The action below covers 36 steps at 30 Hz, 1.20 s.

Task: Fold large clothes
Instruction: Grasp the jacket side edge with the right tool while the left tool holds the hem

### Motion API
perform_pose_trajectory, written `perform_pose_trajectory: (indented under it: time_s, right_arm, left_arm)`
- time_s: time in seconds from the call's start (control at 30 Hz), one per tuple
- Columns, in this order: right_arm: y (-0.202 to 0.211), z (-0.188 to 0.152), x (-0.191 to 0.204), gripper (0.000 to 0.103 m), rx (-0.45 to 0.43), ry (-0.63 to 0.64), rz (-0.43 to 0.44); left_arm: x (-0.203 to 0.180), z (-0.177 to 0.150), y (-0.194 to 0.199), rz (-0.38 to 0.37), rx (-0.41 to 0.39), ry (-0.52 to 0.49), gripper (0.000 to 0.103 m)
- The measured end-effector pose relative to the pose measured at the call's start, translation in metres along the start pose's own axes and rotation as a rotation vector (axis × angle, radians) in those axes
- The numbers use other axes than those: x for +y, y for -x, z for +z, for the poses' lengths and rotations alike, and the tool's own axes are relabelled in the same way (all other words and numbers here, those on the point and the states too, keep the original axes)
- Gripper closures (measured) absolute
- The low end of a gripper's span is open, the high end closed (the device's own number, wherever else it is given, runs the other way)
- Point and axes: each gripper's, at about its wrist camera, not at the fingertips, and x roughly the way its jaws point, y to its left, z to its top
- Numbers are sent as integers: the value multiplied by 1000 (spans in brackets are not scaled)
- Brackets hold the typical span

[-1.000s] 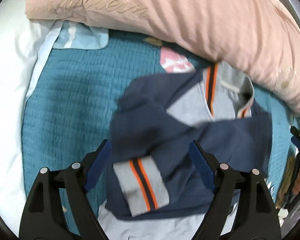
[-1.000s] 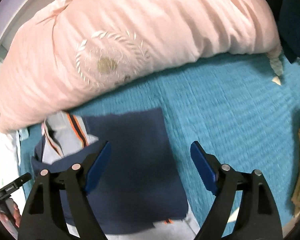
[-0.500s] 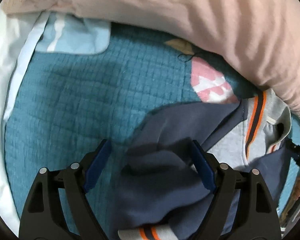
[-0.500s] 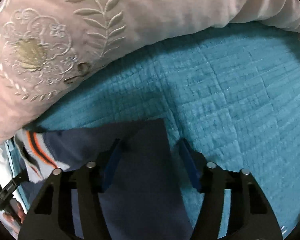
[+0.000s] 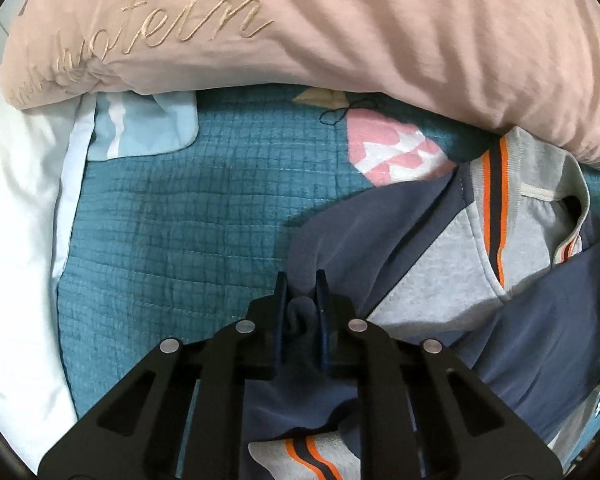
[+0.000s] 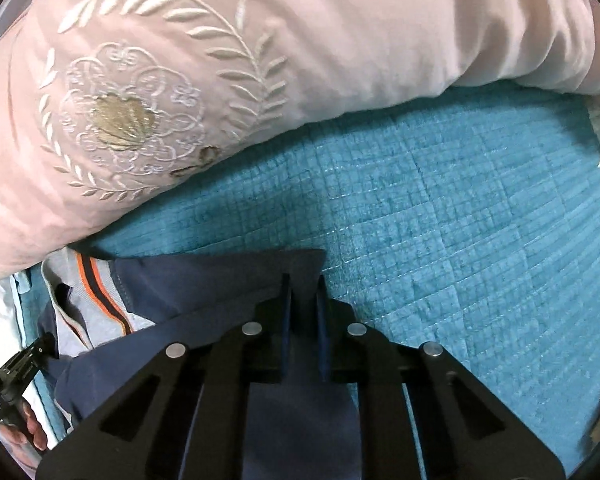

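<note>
A navy and grey jacket (image 5: pixel 440 280) with orange stripes lies partly folded on a teal quilted bedspread (image 5: pixel 188 232), its collar against a pink pillow. My left gripper (image 5: pixel 302 280) is shut on a bunched fold at the jacket's left shoulder edge. In the right wrist view my right gripper (image 6: pixel 303 282) is shut on the jacket's (image 6: pixel 204 280) navy top right corner, low on the bedspread (image 6: pixel 460 240). The striped cuff (image 5: pixel 304 458) of a sleeve lies across the front.
A large pink embroidered pillow (image 5: pixel 340 20) fills the far side, also in the right wrist view (image 6: pixel 180 80). A white pillow (image 5: pixel 16 240) and a light blue cloth (image 5: pixel 148 128) lie at the left. The other gripper and hand (image 6: pixel 16 400) show at lower left.
Both grippers moved forward and down to the jacket's far edge and closed from wide open onto the fabric, left on the shoulder fold, right on the corner.
</note>
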Motion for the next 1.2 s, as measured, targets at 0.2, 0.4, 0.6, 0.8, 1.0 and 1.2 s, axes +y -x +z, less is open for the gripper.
perform_pose_trajectory:
  time_s: [0.2, 0.4, 0.6, 0.8, 1.0, 1.2]
  right_arm:
    - [9, -1, 3, 94, -8, 4, 2]
    - [29, -10, 22, 95, -22, 32, 5]
    - [51, -15, 31, 96, -36, 37, 13]
    - [63, -20, 16, 96, -53, 48, 13]
    - [83, -33, 5, 96, -69, 45, 0]
    - [102, -46, 1, 96, -87, 48, 11]
  left_arm:
    - [-8, -1, 12, -4, -1, 2, 92]
    - [-17, -7, 39, 6, -12, -11, 92]
    - [-23, -10, 61, -5, -29, -12, 92]
    - [-30, -16, 89, 0, -61, -38, 92]
    - [-10, -25, 106, -16, -70, -34, 92]
    - [-11, -39, 126, -47, -94, -28, 93]
